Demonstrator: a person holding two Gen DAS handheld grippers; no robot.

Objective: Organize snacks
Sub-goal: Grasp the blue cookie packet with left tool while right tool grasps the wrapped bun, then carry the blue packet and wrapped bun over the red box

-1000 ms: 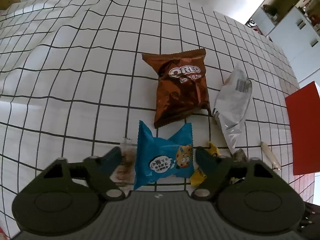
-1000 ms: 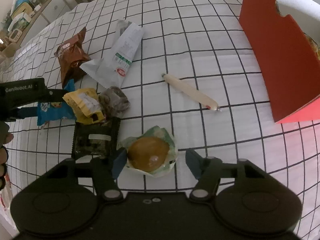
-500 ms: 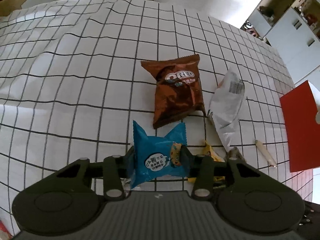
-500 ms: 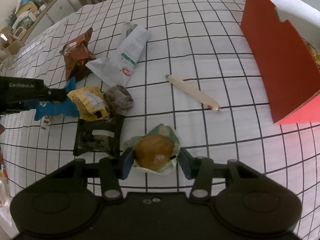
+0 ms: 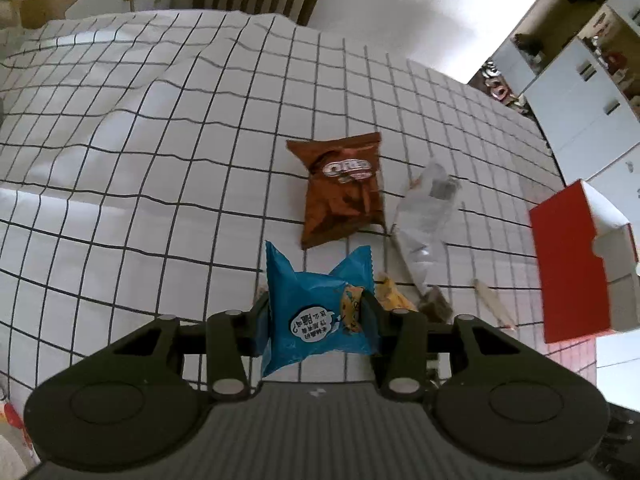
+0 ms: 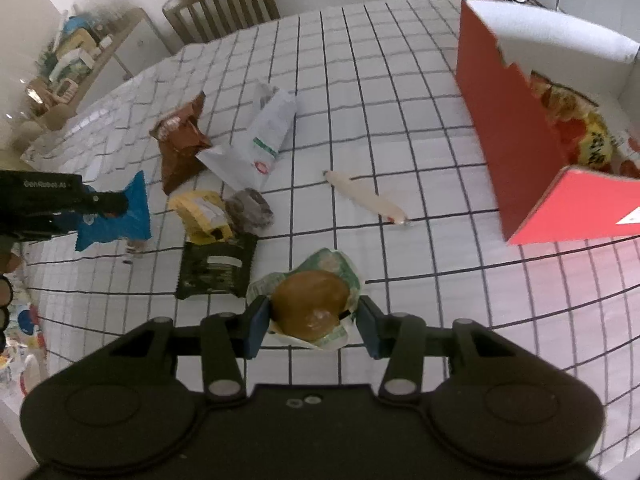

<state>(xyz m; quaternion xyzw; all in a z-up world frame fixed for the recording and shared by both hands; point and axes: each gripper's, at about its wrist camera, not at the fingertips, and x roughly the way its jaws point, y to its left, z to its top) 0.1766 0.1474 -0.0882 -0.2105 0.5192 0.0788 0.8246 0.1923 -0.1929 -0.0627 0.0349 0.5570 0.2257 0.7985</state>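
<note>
My left gripper (image 5: 314,314) is shut on a blue snack packet (image 5: 320,308) and holds it clear of the checked tablecloth; the right wrist view shows the same packet (image 6: 116,220) hanging in the left gripper (image 6: 100,216). A wrapped brown bun (image 6: 310,304) in a clear and green wrapper sits pinched between the pads of my right gripper (image 6: 310,320), lifted off the cloth. The red box (image 6: 532,152) stands at the right with a red and yellow bag (image 6: 576,128) inside it.
On the cloth lie a brown Oreo bag (image 5: 344,188), a white pouch (image 5: 424,216), a yellow packet (image 6: 204,216), a grey wrapped piece (image 6: 250,208), a dark green packet (image 6: 216,266) and a pale sausage stick (image 6: 368,200). A wooden chair (image 6: 222,4) stands beyond the table.
Both grippers closed, the left on the blue packet and the right on the wrapped bun, and then rose with them off the cloth. The table looks farther away in both views.
</note>
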